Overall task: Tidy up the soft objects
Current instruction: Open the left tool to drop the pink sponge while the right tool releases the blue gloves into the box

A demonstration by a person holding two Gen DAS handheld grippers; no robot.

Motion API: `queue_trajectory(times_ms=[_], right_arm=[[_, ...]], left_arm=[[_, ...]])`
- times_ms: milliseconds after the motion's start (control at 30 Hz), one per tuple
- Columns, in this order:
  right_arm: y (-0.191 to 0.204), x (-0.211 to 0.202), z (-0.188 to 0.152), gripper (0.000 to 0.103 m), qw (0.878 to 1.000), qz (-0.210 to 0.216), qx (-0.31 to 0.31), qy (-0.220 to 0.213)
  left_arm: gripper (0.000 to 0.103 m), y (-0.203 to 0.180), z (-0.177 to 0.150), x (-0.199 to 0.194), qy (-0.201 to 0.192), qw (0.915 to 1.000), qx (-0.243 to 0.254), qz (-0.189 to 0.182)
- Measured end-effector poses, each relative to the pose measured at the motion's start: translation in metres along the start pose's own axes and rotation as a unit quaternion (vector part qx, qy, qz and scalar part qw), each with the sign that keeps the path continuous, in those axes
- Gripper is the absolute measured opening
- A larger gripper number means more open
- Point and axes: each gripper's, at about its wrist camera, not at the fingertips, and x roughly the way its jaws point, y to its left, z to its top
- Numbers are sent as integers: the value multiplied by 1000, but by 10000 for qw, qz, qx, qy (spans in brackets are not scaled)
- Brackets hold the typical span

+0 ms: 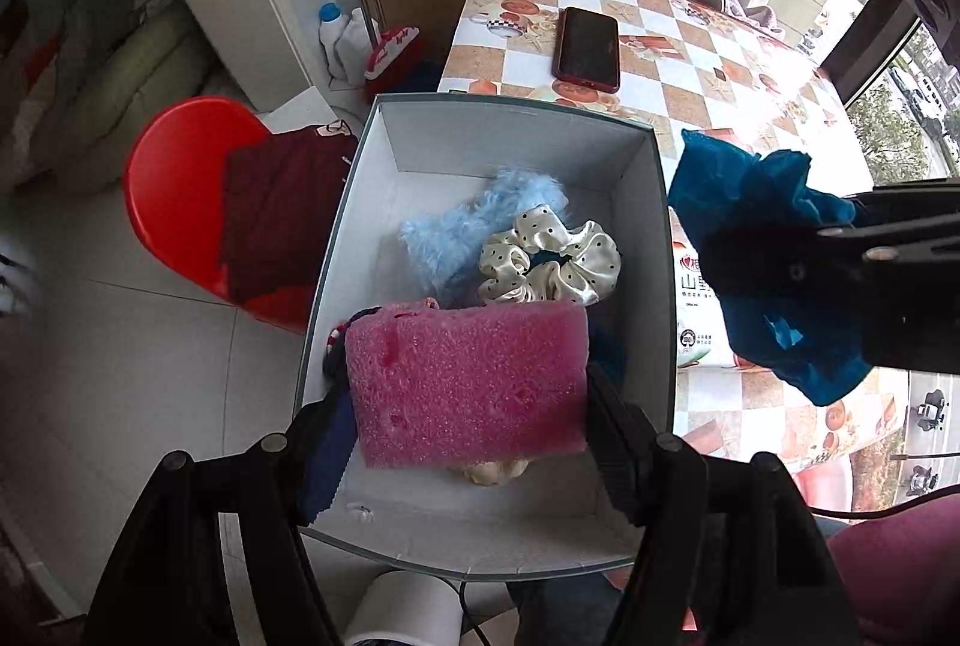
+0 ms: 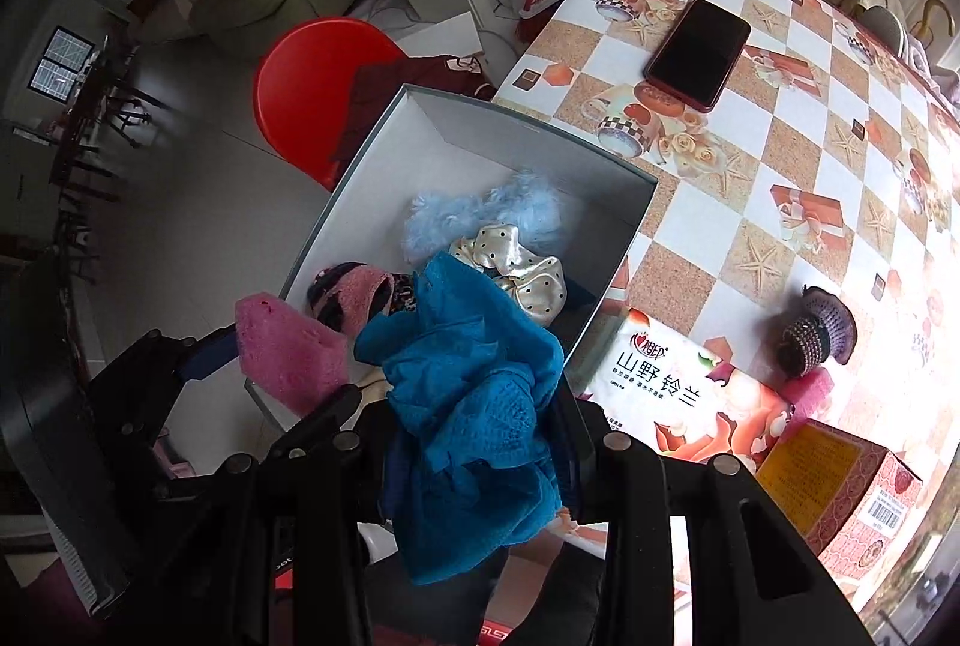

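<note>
Pink foam sponge (image 1: 465, 385) clamped broadside between the left gripper's (image 1: 468, 406) two fingers, long axis running finger to finger, held over the near end of the open white-lined box (image 1: 522, 129); directly below and ahead of those fingers lie a cream polka-dot scrunchie (image 1: 552, 259), a pale blue fluffy piece (image 1: 462, 226), and a dark patterned item partly hidden under the sponge. Blue cloth (image 2: 474, 406) bunched and pinched in the right gripper (image 2: 474, 442), fingers closed on it, hanging off to the right of the box rim and somewhat higher than the sponge. Judgement: left hand is nearer the drop, since its load sits already inside the box outline; the right must travel leftward across the rim before releasing. Box overhangs the left edge of a table with a checkered orange-and-white oilcloth (image 2: 750, 166). Beyond the right fingers: a tissue pack (image 2: 678, 394) touching the box's side, a crocheted purple piece (image 2: 819, 331) and a pink scrap still out on the table, a phone (image 2: 699, 51) farther off, a patterned carton at the near right. Red stool (image 1: 180, 190) with a maroon garment left of the box, tiled floor, mop and bottles by the wall.
</note>
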Motion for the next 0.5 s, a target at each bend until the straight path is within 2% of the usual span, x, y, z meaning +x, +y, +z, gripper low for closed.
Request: queue_trajectory(times_ms=[500], right_arm=[[1,0,-1,39,10000,-13,-14,-19]], left_arm=[[73,6,-6,0,2,9999,-107,9]])
